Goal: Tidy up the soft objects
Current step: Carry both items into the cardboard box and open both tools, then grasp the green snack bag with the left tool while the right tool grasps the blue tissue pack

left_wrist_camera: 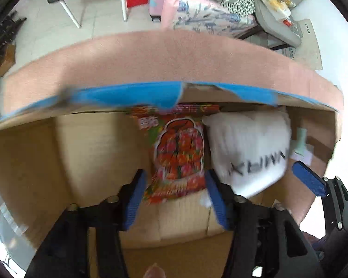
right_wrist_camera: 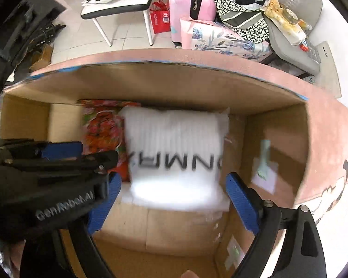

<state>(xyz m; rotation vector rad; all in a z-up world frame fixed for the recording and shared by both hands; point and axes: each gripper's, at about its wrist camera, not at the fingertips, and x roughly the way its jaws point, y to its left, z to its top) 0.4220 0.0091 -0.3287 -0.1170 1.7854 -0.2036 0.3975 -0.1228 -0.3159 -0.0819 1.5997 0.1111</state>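
A tiled floor (right_wrist_camera: 127, 39) cluttered with chairs and bags lies beyond an open brown cardboard box (right_wrist_camera: 278, 125). Inside, a colourful printed snack bag (left_wrist_camera: 178, 153) sits between the spread left gripper (left_wrist_camera: 174, 197), and a white lettered soft pack (right_wrist_camera: 176, 159) between the wide-spread right gripper (right_wrist_camera: 174, 203), neither pinched.

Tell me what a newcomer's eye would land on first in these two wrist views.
First, the open cardboard box that fills both views, with two soft packs side by side against its far wall: a white pack with dark lettering and, to its left, a bright red-orange printed bag. Next, the blue-padded jaws: the left gripper straddles the printed bag and the right gripper the white pack, both open.
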